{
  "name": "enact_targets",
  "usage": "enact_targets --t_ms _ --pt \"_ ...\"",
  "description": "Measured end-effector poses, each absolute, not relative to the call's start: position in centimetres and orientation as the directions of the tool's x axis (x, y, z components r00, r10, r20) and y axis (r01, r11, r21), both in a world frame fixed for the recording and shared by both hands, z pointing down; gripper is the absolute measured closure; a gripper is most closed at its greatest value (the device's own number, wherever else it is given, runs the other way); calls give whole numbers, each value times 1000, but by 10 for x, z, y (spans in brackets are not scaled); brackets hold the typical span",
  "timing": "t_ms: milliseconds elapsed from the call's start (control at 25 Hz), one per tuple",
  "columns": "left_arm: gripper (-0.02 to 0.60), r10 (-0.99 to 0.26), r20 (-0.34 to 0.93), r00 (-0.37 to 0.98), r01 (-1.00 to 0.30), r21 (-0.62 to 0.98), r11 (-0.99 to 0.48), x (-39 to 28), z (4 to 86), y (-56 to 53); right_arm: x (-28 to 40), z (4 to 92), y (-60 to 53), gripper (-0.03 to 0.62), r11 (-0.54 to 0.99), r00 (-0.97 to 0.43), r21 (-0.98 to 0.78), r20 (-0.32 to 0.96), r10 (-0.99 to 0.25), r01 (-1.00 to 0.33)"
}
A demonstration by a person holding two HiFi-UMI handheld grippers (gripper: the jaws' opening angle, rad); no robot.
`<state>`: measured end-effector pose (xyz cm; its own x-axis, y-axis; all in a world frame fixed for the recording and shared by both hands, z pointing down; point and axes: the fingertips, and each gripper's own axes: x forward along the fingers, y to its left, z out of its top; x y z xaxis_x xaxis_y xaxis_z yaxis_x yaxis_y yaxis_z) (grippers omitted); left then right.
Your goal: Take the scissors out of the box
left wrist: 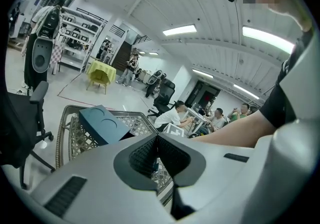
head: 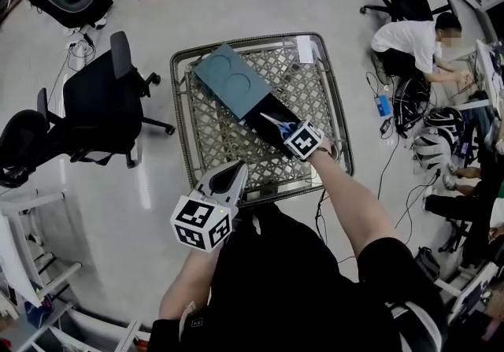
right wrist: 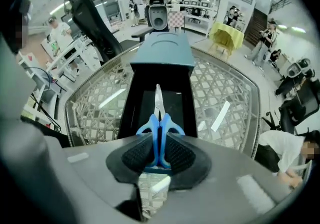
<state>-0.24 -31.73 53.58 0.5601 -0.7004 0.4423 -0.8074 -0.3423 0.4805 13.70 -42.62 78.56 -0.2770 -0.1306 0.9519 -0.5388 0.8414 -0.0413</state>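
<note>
Blue-handled scissors [right wrist: 159, 123] with steel blades hang over the open black box [right wrist: 131, 102], blades pointing away from me. My right gripper [right wrist: 159, 154] is shut on their handles, both pads pressing the blue loops. In the head view the scissors [head: 279, 124] show just beyond the right gripper [head: 298, 136], above the black box [head: 264, 126] on the woven table. The box's blue-grey lid [head: 232, 80] lies at its far end. My left gripper [head: 228, 179] hovers at the table's near edge, away from the box; its jaws meet with nothing between them [left wrist: 157, 154].
The box rests on a wicker-topped glass table [head: 203, 134] with a metal rim. A white card [head: 305, 49] lies at its far right corner. Black office chairs [head: 102, 102] stand to the left. People sit at desks to the right [head: 413, 39], with cables on the floor.
</note>
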Motion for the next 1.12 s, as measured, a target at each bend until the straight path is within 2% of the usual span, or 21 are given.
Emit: enact_targets --t_ms 280,480,720,1120 --pt "574 -716 411 564 -808 453 -377 -17 518 -316 151 737 -432 499 748 -357 -63 903 -239 -661" --pt "574 -717 392 576 -805 425 -415 -26 503 -319 153 684 -427 499 677 -452 -115 822 -346 -727" --pt "574 -708 382 594 -803 329 -497 -27 478 -326 159 588 -405 499 605 -567 -192 637 -523 -773" --pt "574 -665 342 664 -747 249 -617 1 441 -338 202 481 -348 499 490 -569 -291 365 -737 -822"
